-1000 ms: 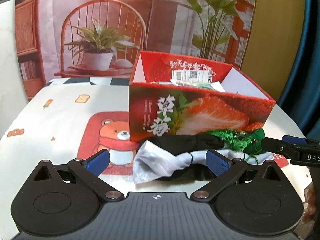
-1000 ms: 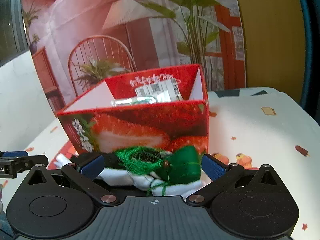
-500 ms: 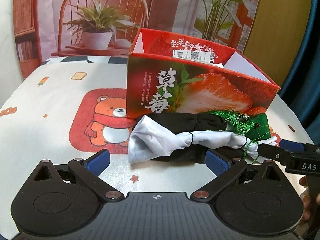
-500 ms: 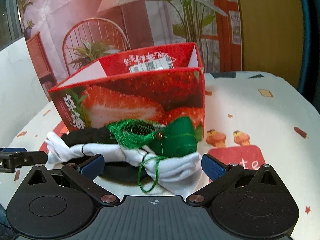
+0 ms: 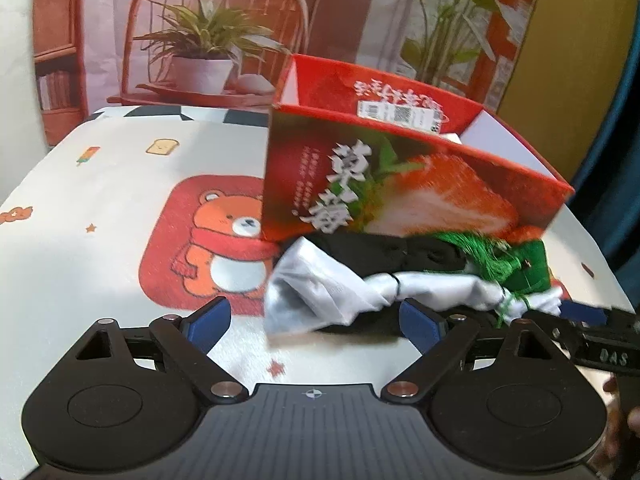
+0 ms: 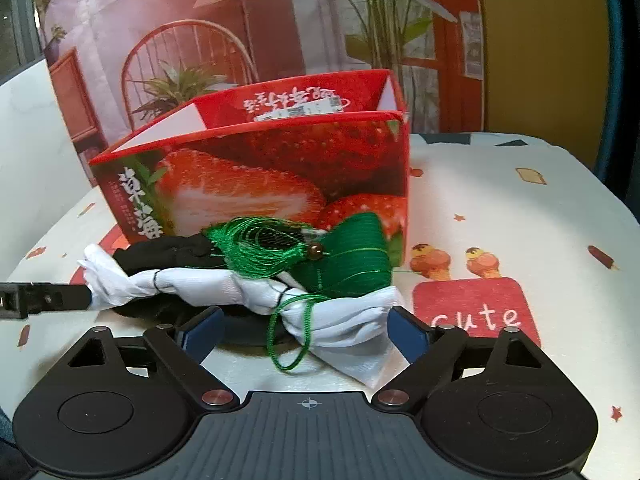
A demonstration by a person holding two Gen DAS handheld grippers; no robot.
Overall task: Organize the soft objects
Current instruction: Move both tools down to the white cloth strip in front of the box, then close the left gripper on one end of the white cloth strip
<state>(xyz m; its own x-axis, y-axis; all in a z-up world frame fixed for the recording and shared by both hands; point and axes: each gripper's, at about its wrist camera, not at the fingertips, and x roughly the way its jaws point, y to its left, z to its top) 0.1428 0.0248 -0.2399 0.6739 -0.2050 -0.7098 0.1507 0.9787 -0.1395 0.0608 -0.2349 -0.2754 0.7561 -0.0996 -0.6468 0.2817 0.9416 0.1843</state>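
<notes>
A pile of soft things lies on the table in front of a red strawberry box (image 5: 400,184) (image 6: 280,168): a white cloth tied with black bands (image 5: 320,292) (image 6: 208,284), a black cloth (image 5: 384,252) (image 6: 164,252) and a green pouch with a tassel (image 5: 516,264) (image 6: 344,260). My left gripper (image 5: 316,320) is open, its jaws either side of the white cloth's left end. My right gripper (image 6: 308,332) is open around the cloth's right end and the green cord loop.
The box is open at the top with a barcode label (image 5: 396,114) inside its far wall. The tablecloth shows a bear print (image 5: 224,240) at the left and a red "cute" patch (image 6: 476,308) at the right. A printed backdrop stands behind.
Both grippers have drawn back and risen from the pile, so more of the white cloth shows between the jaws. Both stay open. The pile has not moved.
</notes>
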